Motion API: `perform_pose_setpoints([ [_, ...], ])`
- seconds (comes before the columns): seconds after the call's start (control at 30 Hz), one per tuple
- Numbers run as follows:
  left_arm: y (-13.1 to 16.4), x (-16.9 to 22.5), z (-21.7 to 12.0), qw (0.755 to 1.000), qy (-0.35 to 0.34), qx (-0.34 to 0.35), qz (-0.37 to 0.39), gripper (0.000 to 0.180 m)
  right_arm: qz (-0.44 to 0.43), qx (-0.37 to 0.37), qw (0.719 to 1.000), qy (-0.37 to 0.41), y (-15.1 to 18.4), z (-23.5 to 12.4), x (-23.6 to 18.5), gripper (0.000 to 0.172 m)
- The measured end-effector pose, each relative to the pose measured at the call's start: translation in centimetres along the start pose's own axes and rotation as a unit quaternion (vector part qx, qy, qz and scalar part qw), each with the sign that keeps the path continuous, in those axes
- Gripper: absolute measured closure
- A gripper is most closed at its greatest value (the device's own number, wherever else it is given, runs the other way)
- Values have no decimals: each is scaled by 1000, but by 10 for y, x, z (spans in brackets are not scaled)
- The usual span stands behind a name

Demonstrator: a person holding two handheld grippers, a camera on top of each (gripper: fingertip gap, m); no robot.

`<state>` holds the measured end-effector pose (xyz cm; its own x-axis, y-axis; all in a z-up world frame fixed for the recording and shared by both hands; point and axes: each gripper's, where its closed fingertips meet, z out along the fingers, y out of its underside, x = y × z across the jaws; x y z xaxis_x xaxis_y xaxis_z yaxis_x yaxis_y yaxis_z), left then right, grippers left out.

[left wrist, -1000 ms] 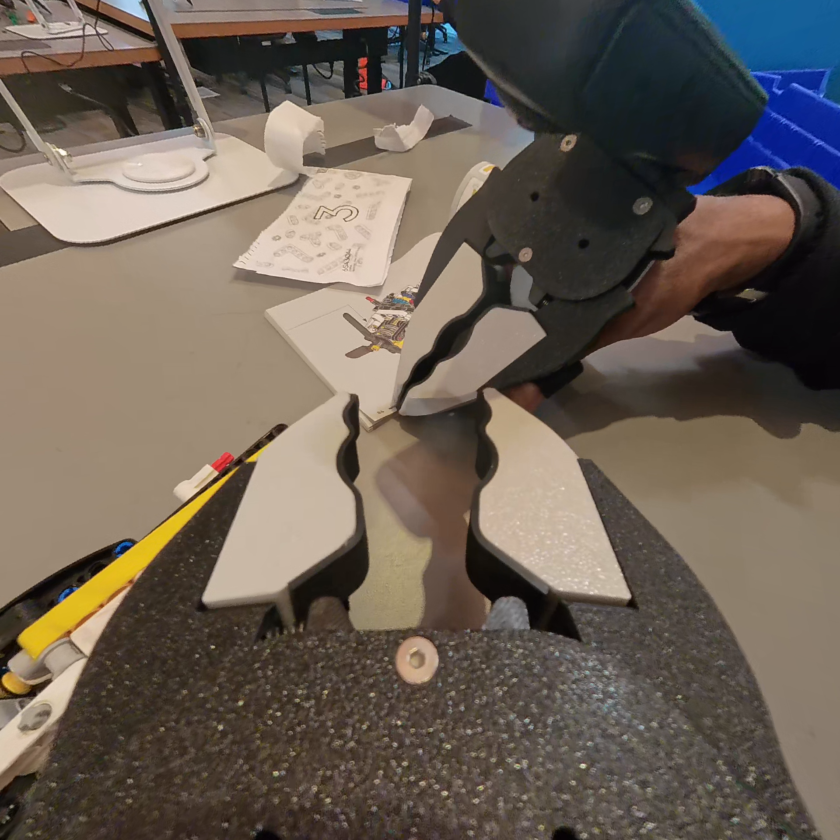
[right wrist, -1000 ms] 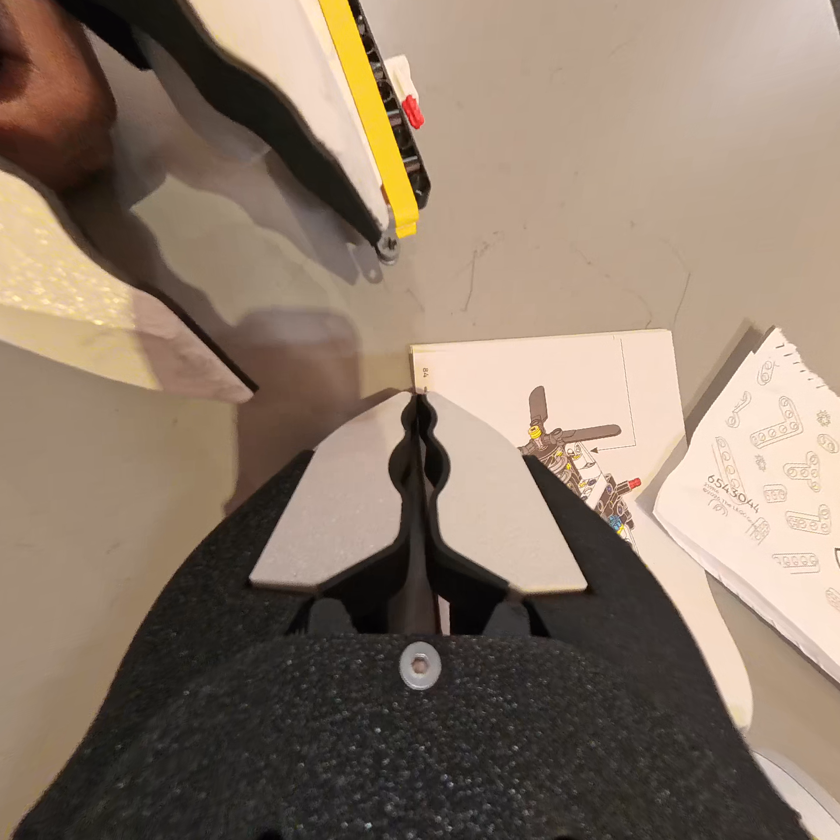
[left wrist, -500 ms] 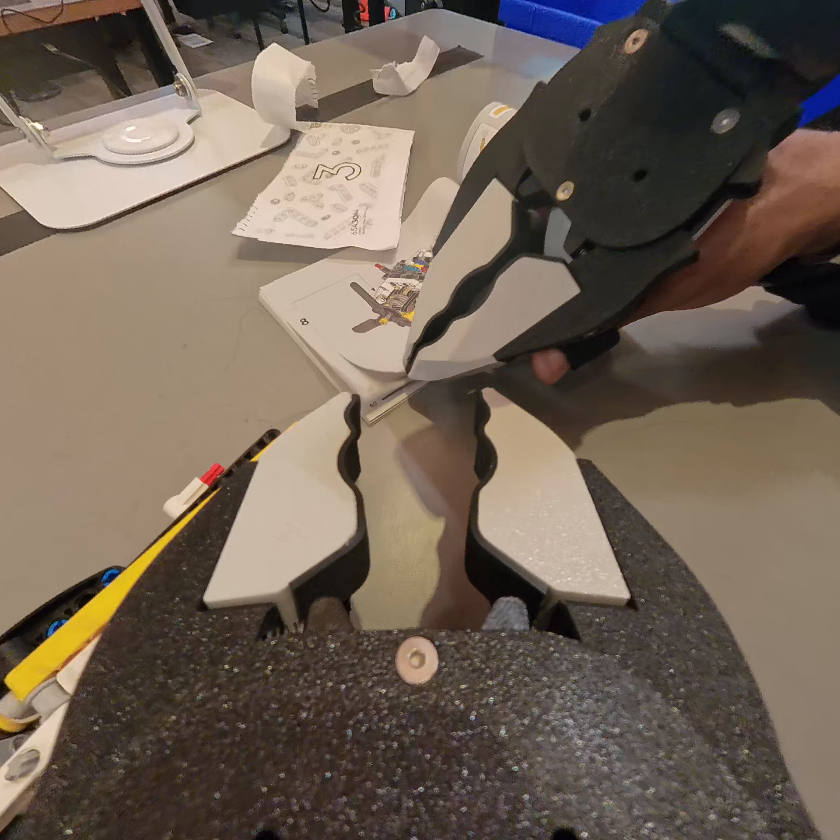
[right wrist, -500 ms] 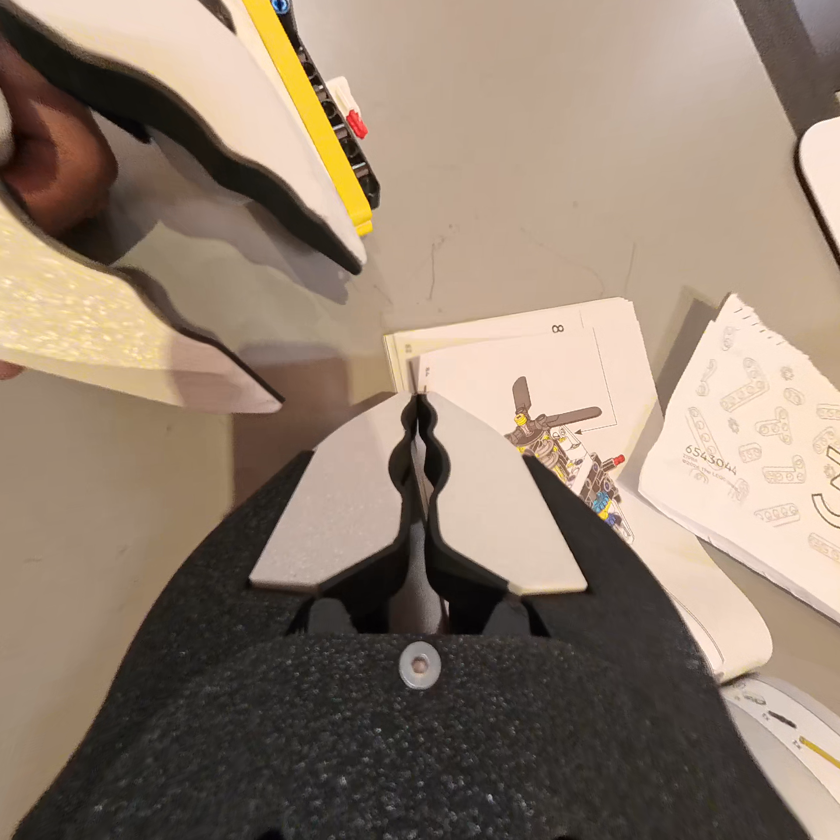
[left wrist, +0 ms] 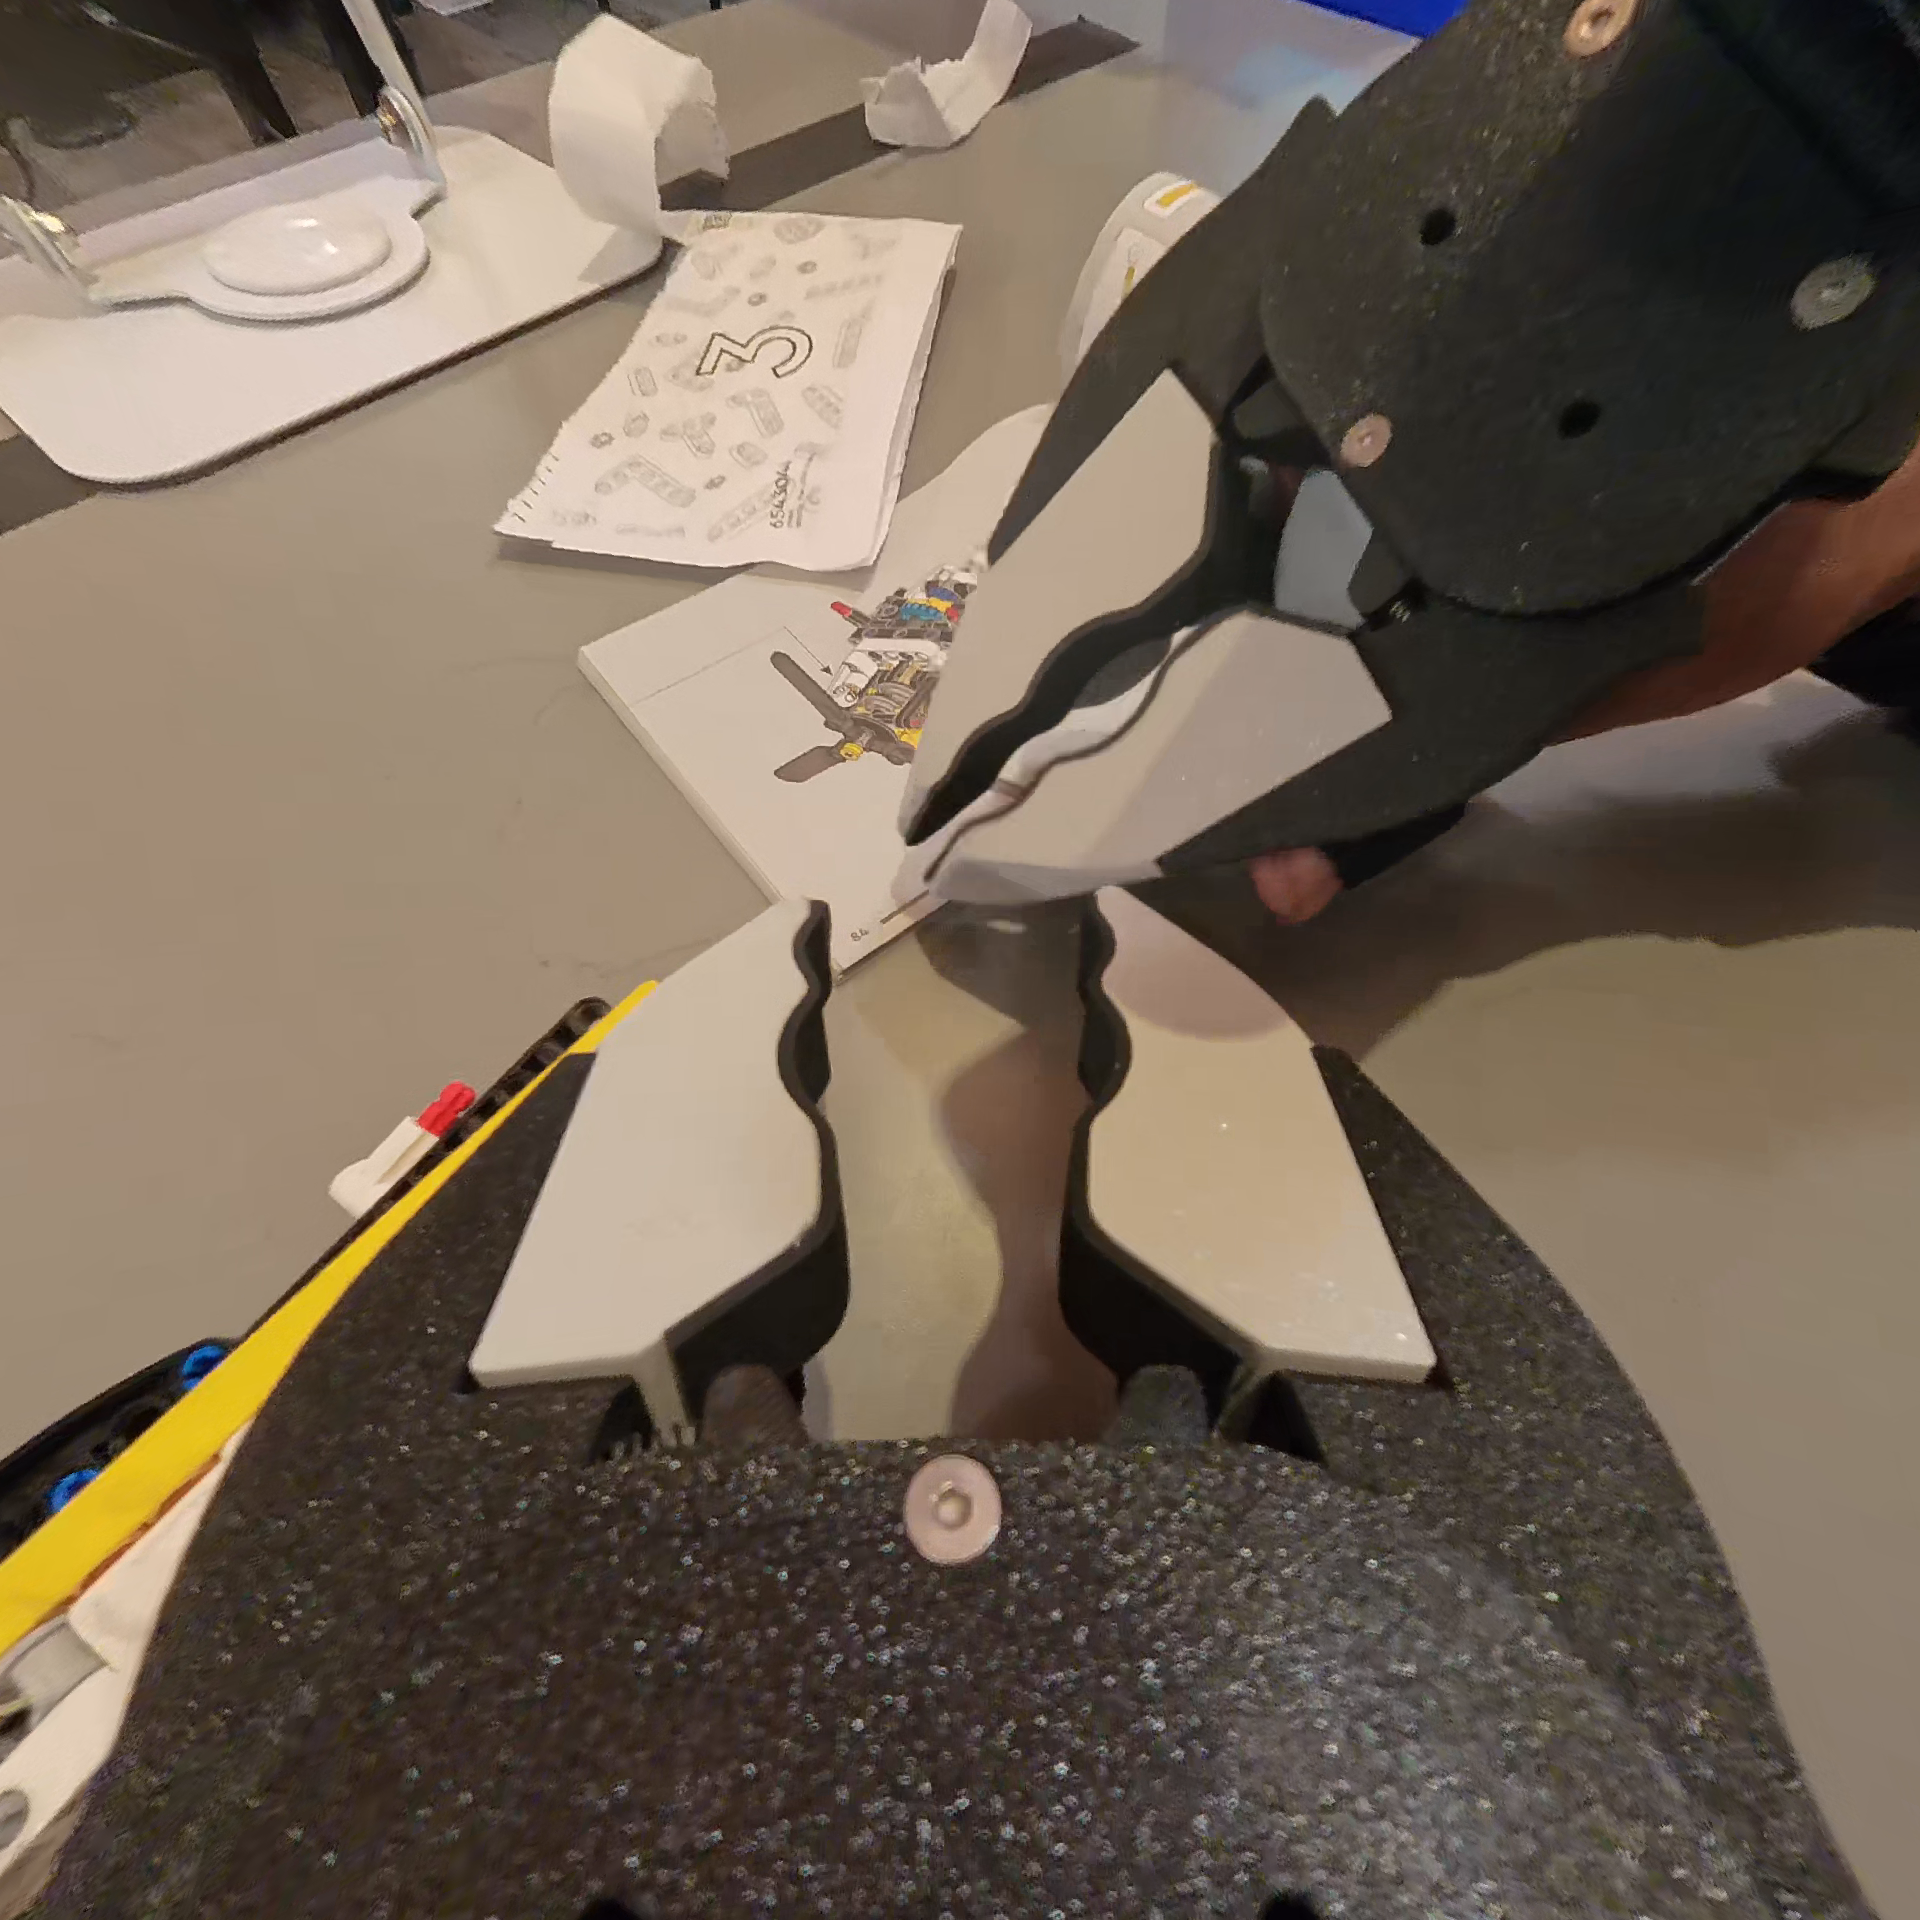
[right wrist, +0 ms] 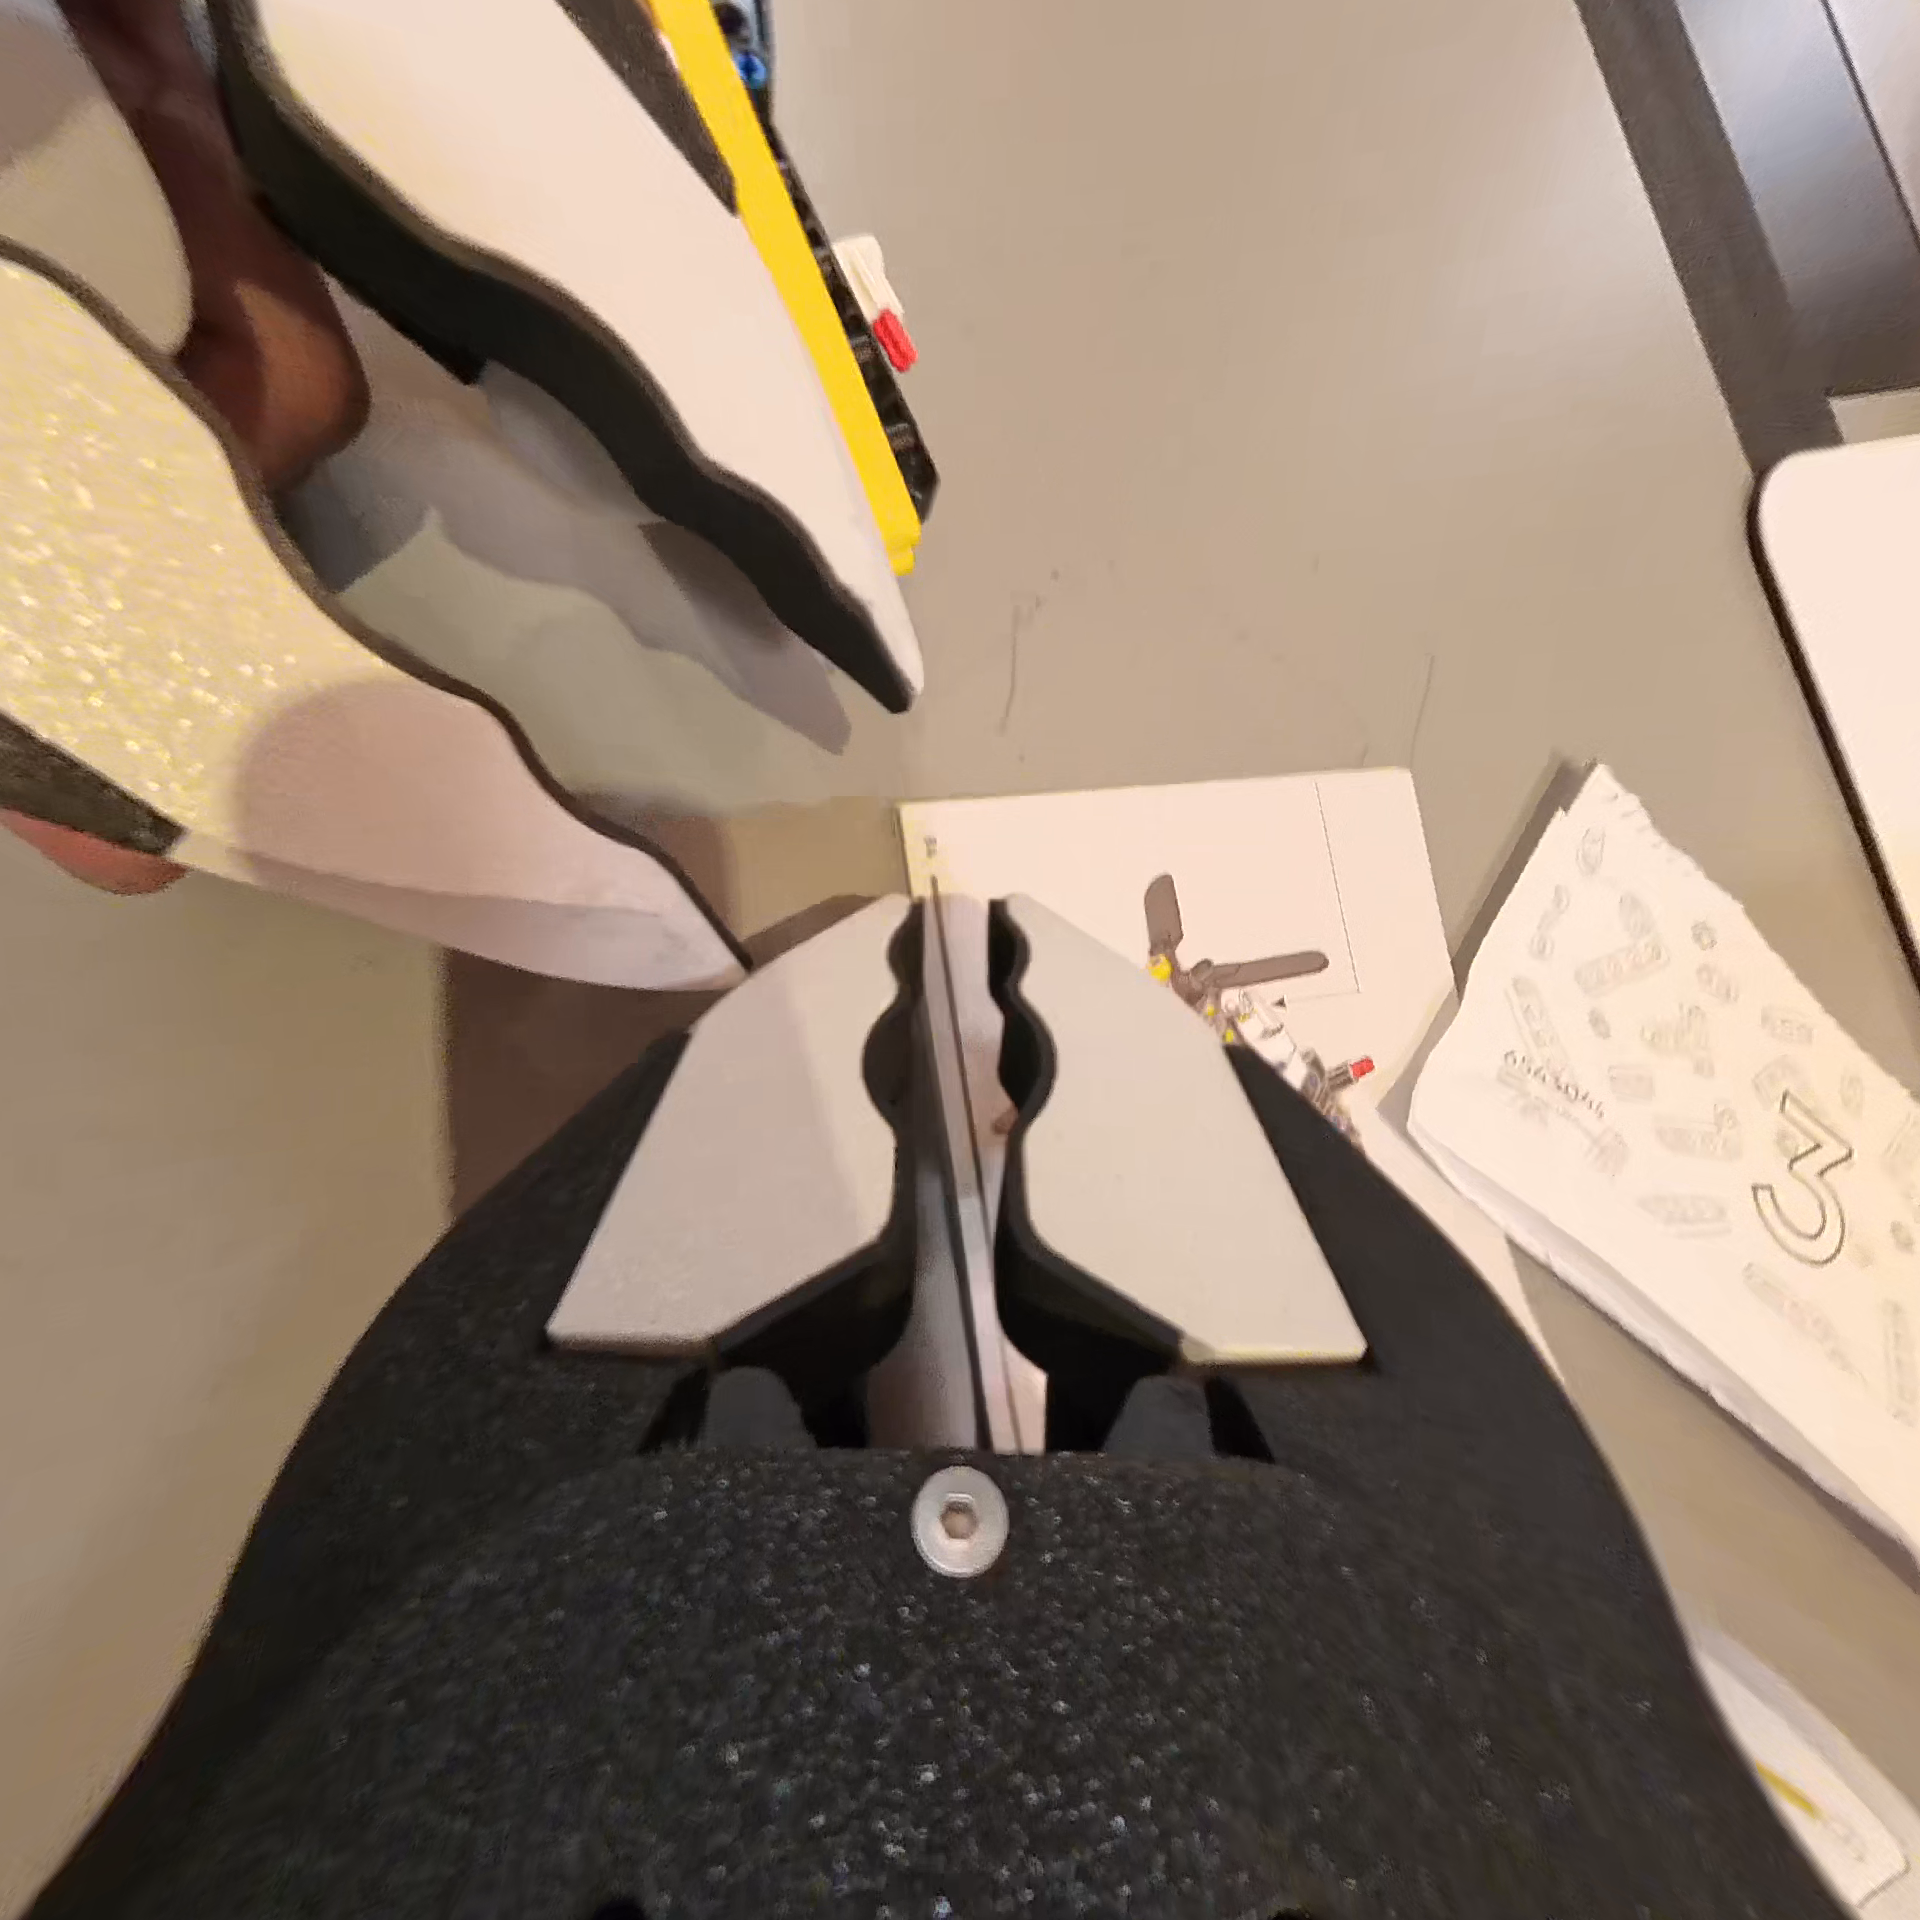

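Booklet pages lie flat near the middle of the grey tabletop, its near corner just ahead of the left hand-held gripper, whose fingers stand well apart over bare surface with nothing between them. A yellow-and-black brick model sits at that gripper's left. Above the booklet's corner the right hand-held gripper tilts down, probably to work at a page edge. In the right wrist view, the right hand-held gripper shows a narrow gap with a thin page edge running through it; the pads seem not to press it. A torn printed sheet lies beside the booklet.
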<state>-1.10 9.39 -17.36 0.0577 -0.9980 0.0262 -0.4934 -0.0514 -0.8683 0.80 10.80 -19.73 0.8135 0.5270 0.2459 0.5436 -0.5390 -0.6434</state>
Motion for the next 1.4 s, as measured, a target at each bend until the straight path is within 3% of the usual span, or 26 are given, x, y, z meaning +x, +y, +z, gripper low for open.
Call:
perform_pose_setpoints([
  [0.1,-4,-6,-8,1000,-10,19,-9,136,-21,-1,1000,-11,-7,6,0,146],
  [0.27,-9,-19,-26,998,-22,53,-30,136,-29,-19,998,-54,-5,17,-8,137],
  [0.57,-7,-29,-35,997,-21,61,-44,136,-12,-39,997,-68,-2,21,-7,161],
  [0.9,-3,-21,-29,998,-5,49,-40,136,18,-29,997,-76,2,17,-8,170],
  [1.4,3,-9,-21,999,13,29,-25,136,46,-16,998,-35,-2,5,3,172],
])
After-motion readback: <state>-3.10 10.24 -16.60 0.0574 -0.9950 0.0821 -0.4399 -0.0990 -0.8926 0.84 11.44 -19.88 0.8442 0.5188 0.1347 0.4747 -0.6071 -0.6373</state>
